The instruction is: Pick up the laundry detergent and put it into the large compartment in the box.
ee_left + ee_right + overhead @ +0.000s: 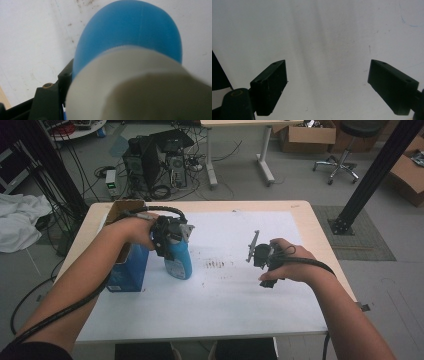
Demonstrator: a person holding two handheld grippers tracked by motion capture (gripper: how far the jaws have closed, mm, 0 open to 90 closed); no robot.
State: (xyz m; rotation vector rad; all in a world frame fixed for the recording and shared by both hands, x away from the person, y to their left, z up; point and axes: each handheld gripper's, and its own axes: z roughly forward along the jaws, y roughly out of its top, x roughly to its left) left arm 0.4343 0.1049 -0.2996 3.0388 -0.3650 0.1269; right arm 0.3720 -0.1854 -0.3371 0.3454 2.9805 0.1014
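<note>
High view: on the white-covered counter (225,305), the left gripper (169,236) clamps the top of a blue bottle (180,260) standing just beside a blue carton (127,270); the right gripper (264,255) hovers well apart. Left gripper view: the bottle's blue body (130,32) and white cap (130,85) sit between the jaws. Right gripper view: jaws spread wide over bare white sheet (324,37).

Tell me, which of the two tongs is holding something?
The left tongs, gripping the blue bottle beside the blue box. The right tongs are spread wide with nothing between them, above the white tabletop.
</note>
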